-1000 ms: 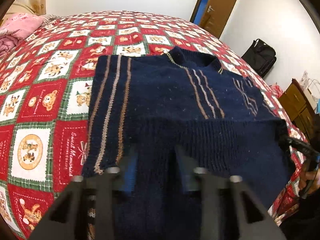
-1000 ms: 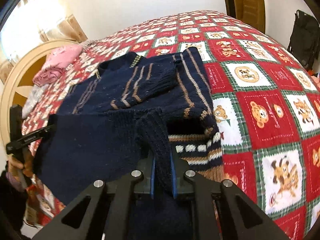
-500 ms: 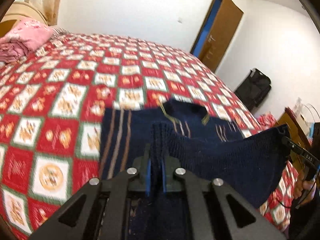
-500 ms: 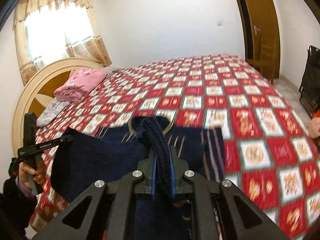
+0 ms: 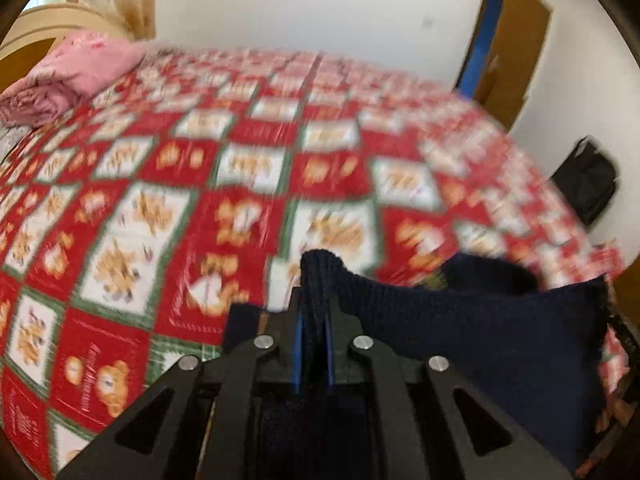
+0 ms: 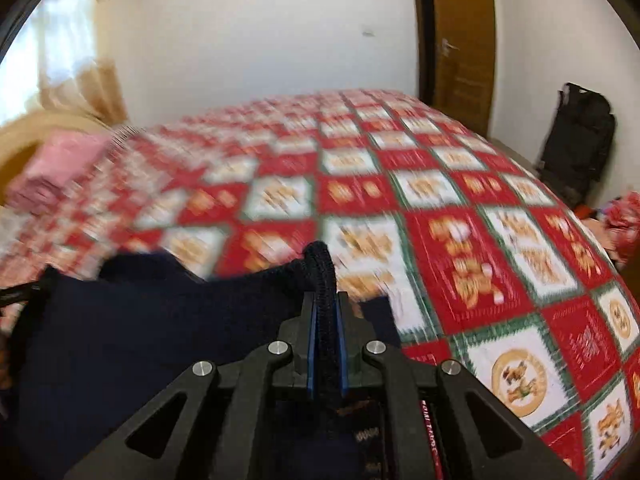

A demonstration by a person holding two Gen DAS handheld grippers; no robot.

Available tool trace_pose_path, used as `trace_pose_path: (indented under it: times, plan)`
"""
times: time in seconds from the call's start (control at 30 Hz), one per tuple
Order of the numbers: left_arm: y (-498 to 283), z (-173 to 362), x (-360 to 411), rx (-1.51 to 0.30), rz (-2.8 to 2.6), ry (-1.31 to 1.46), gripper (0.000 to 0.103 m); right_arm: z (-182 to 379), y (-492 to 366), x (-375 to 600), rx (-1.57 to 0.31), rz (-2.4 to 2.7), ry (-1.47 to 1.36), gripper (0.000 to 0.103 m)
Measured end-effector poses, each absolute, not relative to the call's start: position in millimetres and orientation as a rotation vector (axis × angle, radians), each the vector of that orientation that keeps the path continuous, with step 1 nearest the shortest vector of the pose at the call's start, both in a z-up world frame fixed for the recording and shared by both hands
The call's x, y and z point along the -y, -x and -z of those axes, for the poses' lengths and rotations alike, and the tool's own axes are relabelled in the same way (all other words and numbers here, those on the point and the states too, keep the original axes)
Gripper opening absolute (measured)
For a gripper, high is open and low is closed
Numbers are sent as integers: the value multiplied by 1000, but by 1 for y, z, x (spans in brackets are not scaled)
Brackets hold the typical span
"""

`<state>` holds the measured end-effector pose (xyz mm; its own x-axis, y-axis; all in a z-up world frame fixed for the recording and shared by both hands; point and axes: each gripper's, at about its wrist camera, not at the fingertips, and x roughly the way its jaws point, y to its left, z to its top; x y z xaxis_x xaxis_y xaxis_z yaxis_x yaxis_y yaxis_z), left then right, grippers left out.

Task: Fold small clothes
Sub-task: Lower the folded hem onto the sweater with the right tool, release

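A small navy knit sweater (image 5: 480, 320) hangs stretched between my two grippers, above a bed with a red, white and green bear quilt (image 5: 240, 184). My left gripper (image 5: 314, 320) is shut on the sweater's ribbed edge, and the cloth runs off to the right. My right gripper (image 6: 326, 320) is shut on the other end of that edge, and the sweater (image 6: 140, 328) runs off to the left. Both views are blurred by motion. The rest of the sweater hangs below, hidden by the grippers.
Folded pink bedding (image 5: 68, 76) lies at the head of the bed by a wooden headboard (image 5: 36, 32). A brown door (image 6: 460, 40) and a black bag (image 6: 576, 140) stand by the far wall. The quilt (image 6: 480, 200) stretches ahead.
Both grippers have lifted the sweater's hem up and carried it forward over the bed. The striped front that lay flat on the quilt is now out of sight below.
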<state>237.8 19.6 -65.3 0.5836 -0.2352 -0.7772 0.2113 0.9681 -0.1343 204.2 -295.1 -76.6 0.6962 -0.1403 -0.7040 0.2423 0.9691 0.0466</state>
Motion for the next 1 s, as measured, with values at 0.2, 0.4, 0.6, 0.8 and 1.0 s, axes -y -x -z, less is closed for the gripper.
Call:
trace_pose_path:
  times: [0.2,0.4,0.6,0.8,1.0]
  plan:
    - [-236,71,-22,-941,252,-4,40,66,-199,307,-773,225,-200,13]
    - [-190,30,-24,-820,203,-147,75,2,-123,301,-551,240,-284,13]
    - [-137,12,-35,-769,141,-149,81,-1,-62,245,-645,105,-196,13]
    - [-85,31,-37,-794,130,-112,84,44,-26,217,-744,94,-185,13]
    - [-58,62,-28,-831,92,-177,84,84,-19,228,-859,172,-243,13]
